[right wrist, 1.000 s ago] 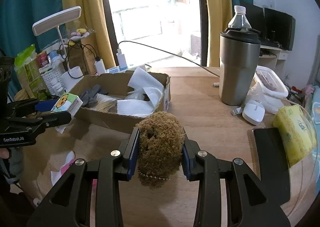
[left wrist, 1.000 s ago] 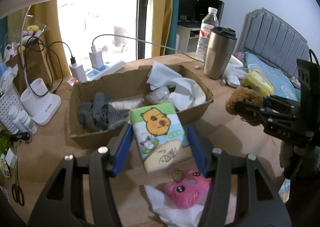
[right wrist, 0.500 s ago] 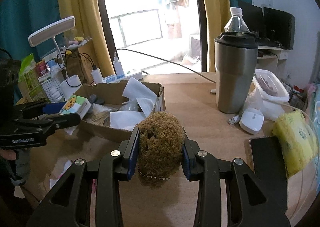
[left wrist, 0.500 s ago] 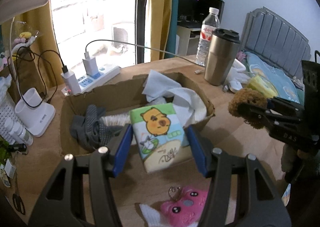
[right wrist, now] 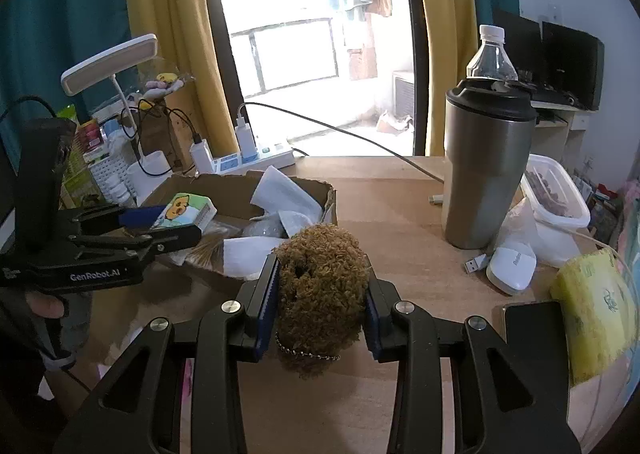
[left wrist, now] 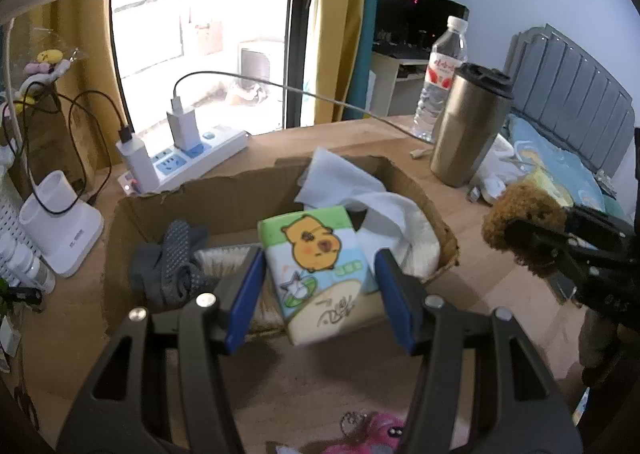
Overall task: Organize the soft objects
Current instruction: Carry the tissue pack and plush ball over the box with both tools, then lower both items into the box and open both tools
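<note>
My left gripper (left wrist: 320, 278) is shut on a tissue pack (left wrist: 322, 266) printed with an orange capybara, held over the near wall of the cardboard box (left wrist: 444, 230). The box holds grey socks (left wrist: 170, 262) and white cloths (left wrist: 360, 190). My right gripper (right wrist: 322, 294) is shut on a brown fuzzy plush ball (right wrist: 322, 286) with a bead chain, held above the table near the box's right corner (right wrist: 330, 194). The same plush ball (left wrist: 520, 222) shows at the right of the left wrist view. A pink plush toy (left wrist: 376, 434) lies on the table under the left gripper.
A steel tumbler (right wrist: 484, 170) and water bottle (right wrist: 490, 54) stand right of the box. A white mouse (right wrist: 510, 264), yellow tissue pack (right wrist: 592, 310), lidded tub (right wrist: 554, 198) and phone (right wrist: 528, 318) lie at the right. A power strip (left wrist: 200, 154) with chargers and a white lamp base (left wrist: 60, 222) sit behind and left.
The left gripper carried the tissue pack forward, from in front of the box to over its near wall. The right gripper with the plush ball drew slightly closer to the box.
</note>
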`<state>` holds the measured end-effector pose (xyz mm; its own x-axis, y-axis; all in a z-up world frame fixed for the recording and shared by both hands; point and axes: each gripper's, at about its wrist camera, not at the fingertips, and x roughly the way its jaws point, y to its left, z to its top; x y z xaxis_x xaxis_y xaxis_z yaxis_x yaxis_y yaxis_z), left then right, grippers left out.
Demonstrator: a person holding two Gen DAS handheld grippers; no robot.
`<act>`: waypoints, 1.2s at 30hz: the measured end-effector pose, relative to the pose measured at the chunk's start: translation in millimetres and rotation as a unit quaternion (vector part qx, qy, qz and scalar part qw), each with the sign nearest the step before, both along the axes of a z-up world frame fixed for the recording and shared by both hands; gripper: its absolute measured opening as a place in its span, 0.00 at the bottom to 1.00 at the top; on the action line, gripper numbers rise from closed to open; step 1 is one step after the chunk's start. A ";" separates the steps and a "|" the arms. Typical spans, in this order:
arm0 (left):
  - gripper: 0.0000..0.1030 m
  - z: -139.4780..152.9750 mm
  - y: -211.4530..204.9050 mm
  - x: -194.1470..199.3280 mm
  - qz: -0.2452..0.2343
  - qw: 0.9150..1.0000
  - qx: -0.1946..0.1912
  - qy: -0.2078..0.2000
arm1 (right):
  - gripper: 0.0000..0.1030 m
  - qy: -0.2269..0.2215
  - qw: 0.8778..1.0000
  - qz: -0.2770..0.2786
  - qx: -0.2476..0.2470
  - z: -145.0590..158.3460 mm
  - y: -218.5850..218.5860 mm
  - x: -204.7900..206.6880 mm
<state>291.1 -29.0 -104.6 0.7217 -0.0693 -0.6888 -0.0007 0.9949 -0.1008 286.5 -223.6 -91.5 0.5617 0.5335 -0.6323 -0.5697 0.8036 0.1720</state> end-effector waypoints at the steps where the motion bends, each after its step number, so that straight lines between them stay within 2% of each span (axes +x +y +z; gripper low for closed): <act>1: 0.56 -1.1 -0.3 2.4 0.000 1.000 0.001 0.001 | 0.37 0.001 1.000 0.000 0.001 -0.6 0.3 1.7; 14: 0.59 -21.3 -1.1 34.9 -0.005 0.999 0.002 0.036 | 0.37 0.011 1.000 -0.014 -0.009 -5.9 5.3 17.1; 15: 0.60 -20.5 -1.8 34.4 -0.008 0.999 0.002 0.035 | 0.37 0.011 1.000 -0.015 -0.011 -5.9 6.8 17.7; 17: 0.70 -18.5 -3.1 33.7 -0.010 0.999 0.006 0.030 | 0.37 0.011 1.000 -0.016 -0.014 -5.5 10.1 18.6; 23: 0.70 -7.0 3.4 24.2 -0.018 1.000 -0.004 0.009 | 0.37 0.001 1.000 -0.012 -0.023 1.4 25.5 18.7; 36: 0.70 5.5 50.5 -4.4 0.015 0.999 -0.023 -0.019 | 0.38 0.006 0.999 0.009 -0.036 -0.2 73.6 21.7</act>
<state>286.7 21.4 -99.1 0.7495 -0.0786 -0.6573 -0.0260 0.9887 -0.1478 308.3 -150.1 -91.7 0.5451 0.4963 -0.6757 -0.5822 0.8040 0.1208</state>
